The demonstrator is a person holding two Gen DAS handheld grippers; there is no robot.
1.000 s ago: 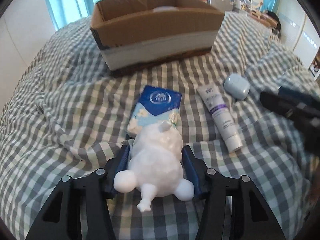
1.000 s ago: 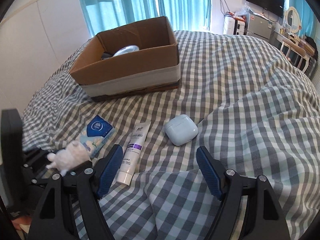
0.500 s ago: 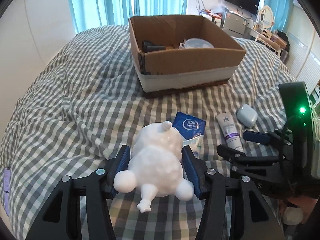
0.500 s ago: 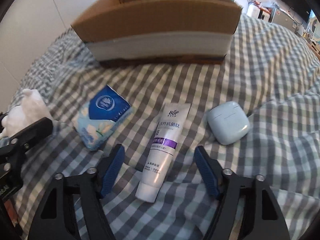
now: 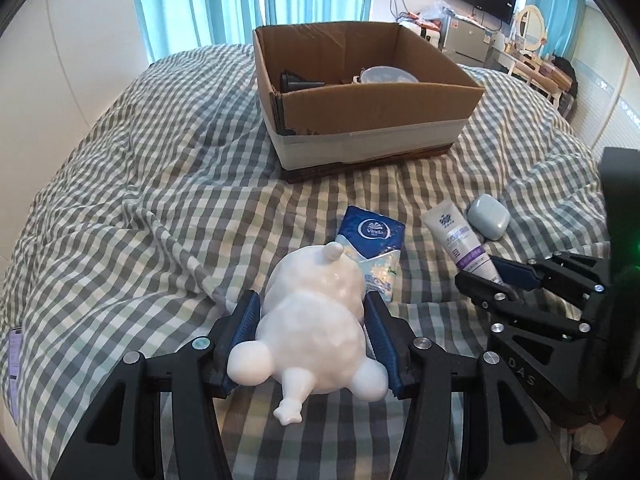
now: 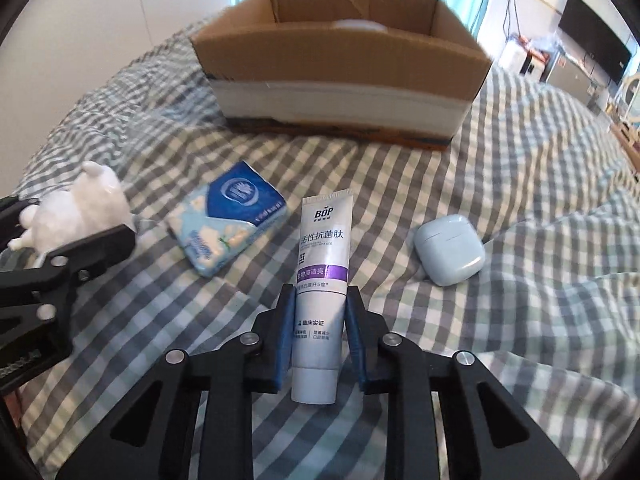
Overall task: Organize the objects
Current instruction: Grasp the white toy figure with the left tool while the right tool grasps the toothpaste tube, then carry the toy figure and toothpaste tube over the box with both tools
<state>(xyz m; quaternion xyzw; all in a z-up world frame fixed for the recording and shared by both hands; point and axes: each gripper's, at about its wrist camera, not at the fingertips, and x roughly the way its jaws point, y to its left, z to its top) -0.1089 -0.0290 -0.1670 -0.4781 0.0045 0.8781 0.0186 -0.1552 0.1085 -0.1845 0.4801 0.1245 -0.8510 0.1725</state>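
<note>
Left wrist view shows the white, pebbly-surfaced soft toy animal [image 5: 316,332] pinched across its round body between the blue pads of the left gripper [image 5: 312,324], tail and hind feet toward the camera, raised clear of the grey-and-white checked bedspread [image 5: 132,184]. Gripping the widest, squashiest part looks sensible, since the toy gives a little and sits firmly for a carry to the open brown cardboard box with a pale taped lower band [image 5: 368,136], which stands at the far side of the bed and already holds a pale round lid-like item [image 5: 387,76] and something dark I cannot identify.

On the right, the right gripper [image 6: 319,320] has its jaws closed in against both sides of the white toothpaste tube with a purple band [image 6: 322,280], near its cap end; the tube lies flat on the bedspread, so it looks clamped but not lifted. The narrow tube suits a side-on pinch. It reads "BOP" at the crimped far end, with Chinese characters beneath.

Just left of the tube lies the blue-and-white pocket tissue pack [image 6: 228,224], marked "Vinda" in a round emblem. Right of the tube sits the pale blue rounded earbud case [image 6: 449,250], apart from it.
</note>
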